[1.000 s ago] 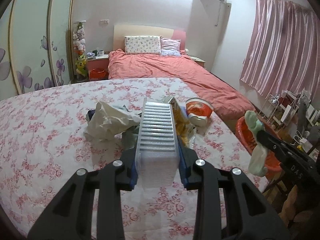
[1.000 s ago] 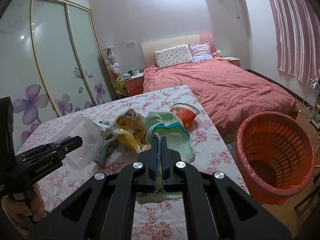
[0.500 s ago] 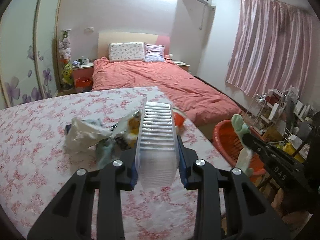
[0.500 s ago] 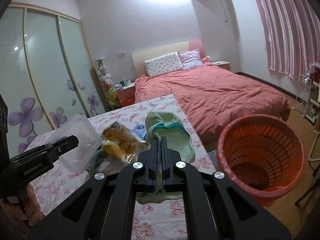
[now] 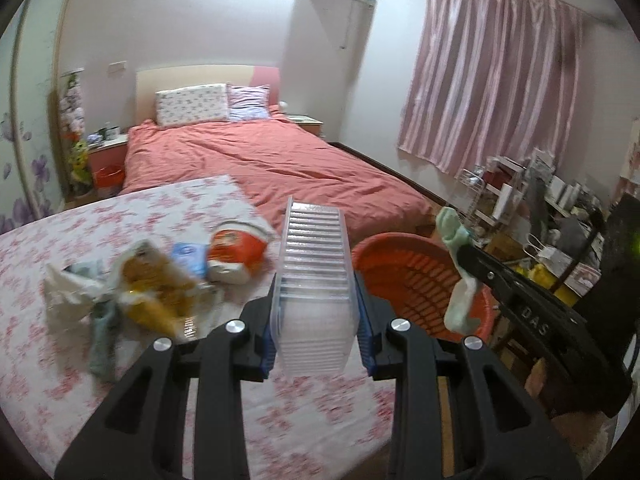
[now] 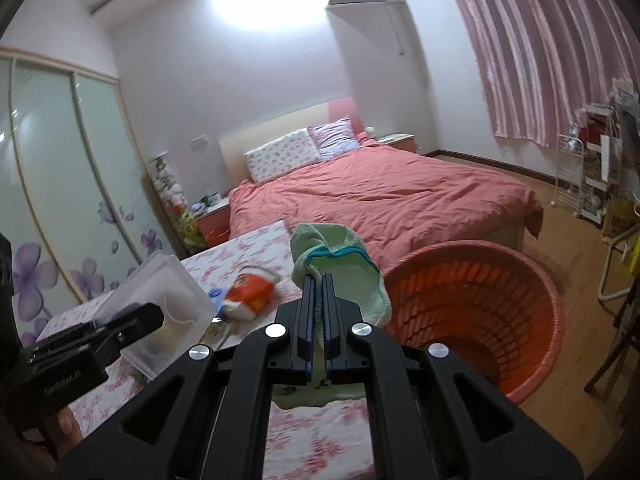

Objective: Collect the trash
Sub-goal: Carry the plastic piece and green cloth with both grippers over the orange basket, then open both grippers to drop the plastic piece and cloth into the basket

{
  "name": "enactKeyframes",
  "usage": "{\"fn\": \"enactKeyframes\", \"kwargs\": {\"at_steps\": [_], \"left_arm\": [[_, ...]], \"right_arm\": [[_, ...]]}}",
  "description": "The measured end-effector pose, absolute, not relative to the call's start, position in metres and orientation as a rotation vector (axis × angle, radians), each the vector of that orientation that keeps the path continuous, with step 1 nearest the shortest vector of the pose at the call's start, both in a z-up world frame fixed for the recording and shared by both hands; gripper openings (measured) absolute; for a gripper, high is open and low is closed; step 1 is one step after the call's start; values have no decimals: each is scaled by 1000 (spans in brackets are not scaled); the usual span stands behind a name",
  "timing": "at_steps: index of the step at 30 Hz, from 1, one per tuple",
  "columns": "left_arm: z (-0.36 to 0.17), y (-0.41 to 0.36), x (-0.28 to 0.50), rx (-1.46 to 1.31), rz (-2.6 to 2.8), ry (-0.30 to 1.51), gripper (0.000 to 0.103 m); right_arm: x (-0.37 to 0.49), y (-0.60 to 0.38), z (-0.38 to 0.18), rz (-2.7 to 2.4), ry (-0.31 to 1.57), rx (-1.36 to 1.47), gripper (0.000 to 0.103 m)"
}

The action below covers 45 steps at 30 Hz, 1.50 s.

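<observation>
Left gripper (image 5: 316, 330): jaws part-open, clamped on clear plastic container (image 5: 314, 276), held over the table's right edge (image 5: 320, 420) toward the orange basket (image 5: 416, 280), prob. for dropping in. Right gripper (image 6: 316, 322): jaws pinched tight on green cloth (image 6: 340, 264), hanging at the basket rim, same aim. Remaining near table's far-right corner: noodle cup (image 5: 236, 252), yellow wrapper (image 5: 156, 292), crumpled bag (image 5: 68, 292). Nothing blocks the basket mouth.

Both views are evenly lit by a ceiling light (image 6: 256, 4) that blows out to white glare on the far wall. Fisheye bending curves the wardrobe doors (image 6: 60, 184) and curtain (image 5: 492, 80), with black vignetting at the corners. Motion blur smears the near floral cover (image 5: 120, 240); shadows are soft.
</observation>
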<state>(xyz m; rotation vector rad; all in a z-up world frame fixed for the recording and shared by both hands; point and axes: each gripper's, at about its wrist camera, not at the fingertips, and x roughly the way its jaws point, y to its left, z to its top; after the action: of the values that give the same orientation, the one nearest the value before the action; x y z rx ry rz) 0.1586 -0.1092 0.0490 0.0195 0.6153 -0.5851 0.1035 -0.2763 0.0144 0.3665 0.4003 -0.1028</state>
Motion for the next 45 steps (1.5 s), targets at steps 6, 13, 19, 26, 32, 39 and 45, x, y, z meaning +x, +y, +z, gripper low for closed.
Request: {"fn": "enactKeyframes", "kwargs": {"at_steps": [6,13,19,26,32,39,45], "left_arm": [[43,-150,167,37,-653,620,33],[30,-198,183,59,-728,641,32],[12,-235,196,87,-765,672,33],[-18,-266,220,111,-769,751,33],[-39,-274,233,137,-732,792,48],[-40,-248,233,131,-645,788,66],[-23,-204,217,143,-542,729,87]], "right_arm": [[108,-307,5,-141,394,422,3],[112,-334,-5,-177,392,441,3],[118,-350,-14,-222,396,442,4],[129,-373,-27,-260,423,471,8],[121,-381,-29,-283,418,480,42],[118,-369,-19,-354,414,411,70],[116,-343,-6,-387,393,328,84]]}}
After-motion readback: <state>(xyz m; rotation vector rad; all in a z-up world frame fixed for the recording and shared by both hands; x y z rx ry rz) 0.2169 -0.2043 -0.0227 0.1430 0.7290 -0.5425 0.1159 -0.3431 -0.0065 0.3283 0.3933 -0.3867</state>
